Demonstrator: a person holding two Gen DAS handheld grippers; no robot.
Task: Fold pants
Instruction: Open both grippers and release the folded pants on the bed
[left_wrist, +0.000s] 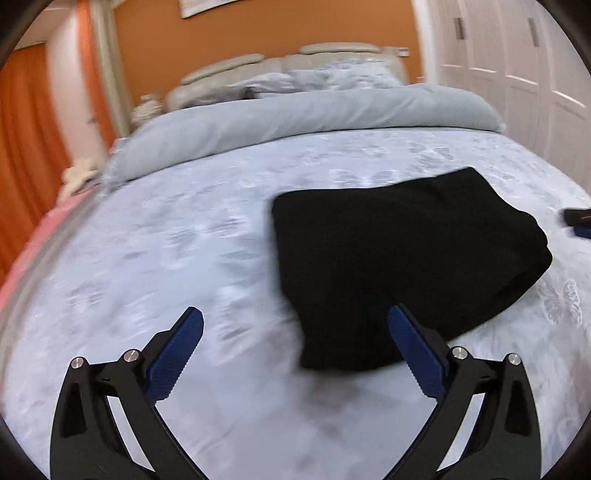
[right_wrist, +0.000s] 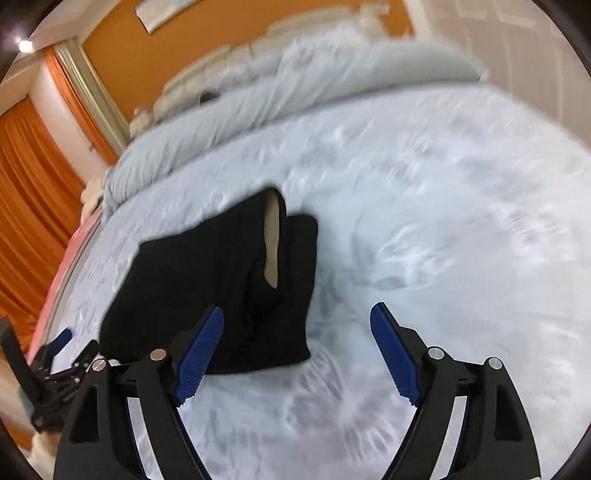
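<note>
Black pants (left_wrist: 399, 266) lie folded into a compact bundle on the pale blue patterned bedspread (left_wrist: 184, 258). In the right wrist view the pants (right_wrist: 221, 280) show a beige inner strip at the top. My left gripper (left_wrist: 295, 321) is open and empty above the bed, the bundle's near corner just ahead of its right finger. My right gripper (right_wrist: 297, 317) is open and empty, the bundle's right edge ahead of its left finger. The left gripper also shows at the far left edge of the right wrist view (right_wrist: 55, 354).
A rolled grey duvet (left_wrist: 295, 122) lies across the head of the bed with pillows (left_wrist: 314, 79) behind. Orange curtains (left_wrist: 26, 129) hang on the left, white wardrobe doors (left_wrist: 517, 66) stand on the right. A dark object (left_wrist: 578, 221) sits at the bed's right edge.
</note>
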